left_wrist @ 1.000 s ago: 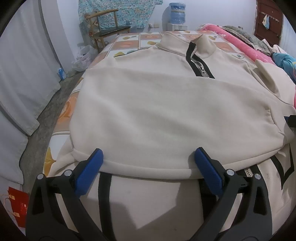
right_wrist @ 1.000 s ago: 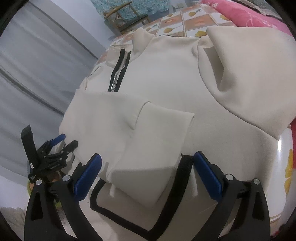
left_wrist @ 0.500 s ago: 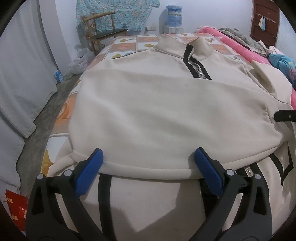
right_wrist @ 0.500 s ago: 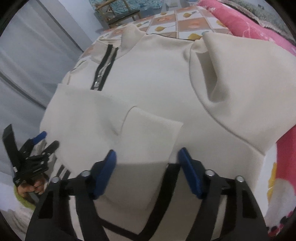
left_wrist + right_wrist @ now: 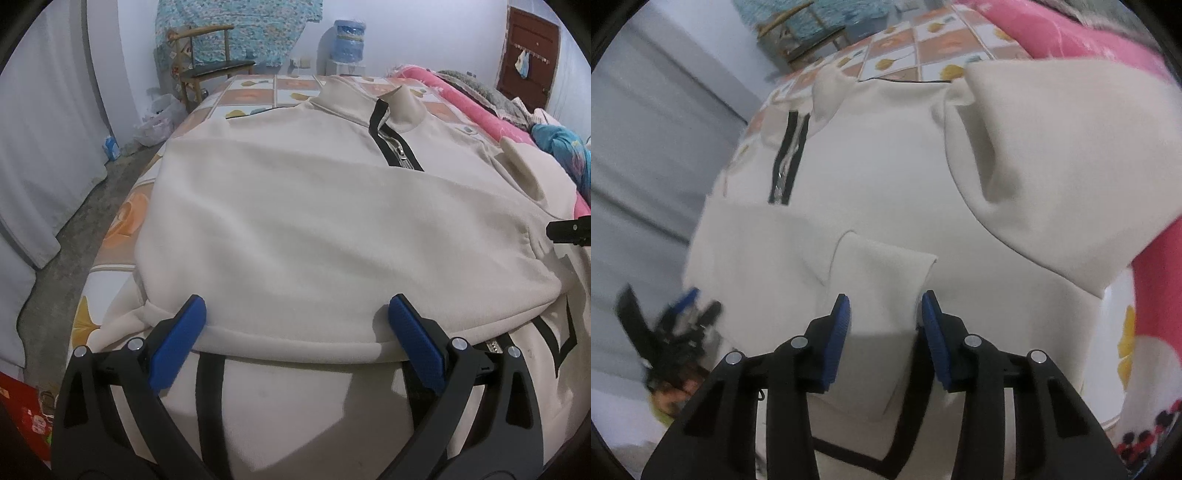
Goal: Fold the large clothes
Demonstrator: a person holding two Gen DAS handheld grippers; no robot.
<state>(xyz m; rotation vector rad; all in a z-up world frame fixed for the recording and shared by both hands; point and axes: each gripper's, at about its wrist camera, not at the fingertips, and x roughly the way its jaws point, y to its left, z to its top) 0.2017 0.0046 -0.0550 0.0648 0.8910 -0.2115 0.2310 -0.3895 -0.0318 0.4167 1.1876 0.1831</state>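
The cream jacket (image 5: 314, 229) lies spread on the bed (image 5: 258, 88). The left gripper (image 5: 295, 332) stands wide apart at its folded edge. The right gripper (image 5: 885, 325) has just been closing, its jaws astride the sleeve cuff (image 5: 879, 280), not visibly pinching it.

Right gripper (image 5: 885, 314) jaws, just closing, straddle the folded sleeve cuff (image 5: 882, 273) of the cream zip-neck sweatshirt (image 5: 886, 162); left gripper (image 5: 679, 325) blurred at left.
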